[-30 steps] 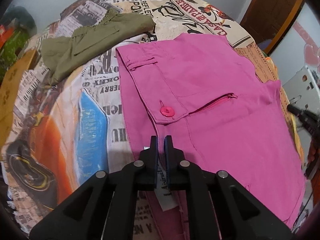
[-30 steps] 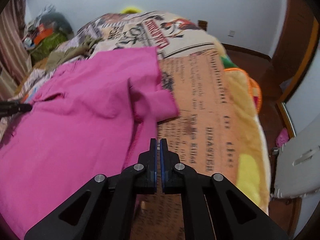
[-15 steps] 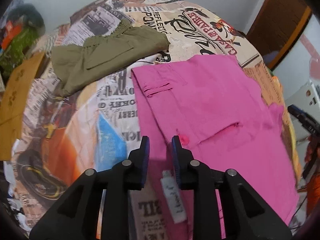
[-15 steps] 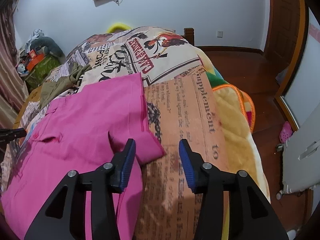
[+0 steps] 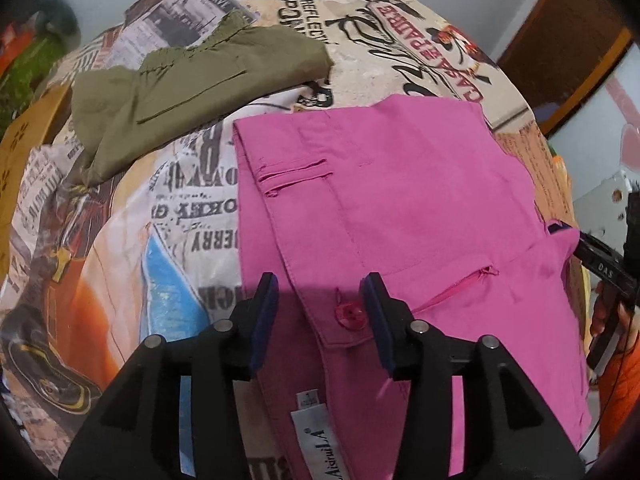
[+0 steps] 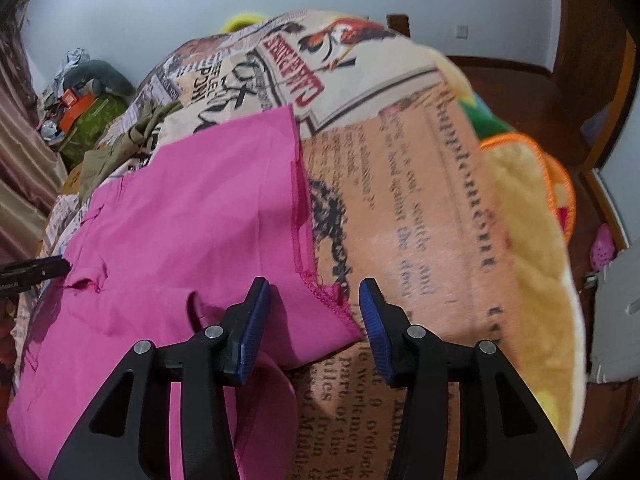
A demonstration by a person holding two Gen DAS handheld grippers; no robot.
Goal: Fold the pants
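Observation:
Pink pants [image 5: 408, 216] lie folded on a bed with a newspaper-print cover [image 5: 192, 216]. In the left wrist view my left gripper [image 5: 322, 292] is open and empty, just above the waistband near the pink button [image 5: 349, 314] and a white label [image 5: 320, 440]. In the right wrist view the pants [image 6: 192, 220] fill the left half. My right gripper [image 6: 312, 300] is open and empty over the stitched corner [image 6: 324, 300] of the folded leg. The right gripper's tip also shows at the right edge of the left wrist view [image 5: 600, 264].
Olive-green pants [image 5: 192, 84] lie folded at the far left of the bed. A yellow and orange blanket [image 6: 532, 216] hangs over the bed's right edge. Clutter [image 6: 80, 108] sits at the far left by a curtain. Wooden floor [image 6: 520, 88] lies beyond the bed.
Both grippers were shut on the pink fabric a second ago; they have opened wide and let it go. The pants now lie flat on the bed.

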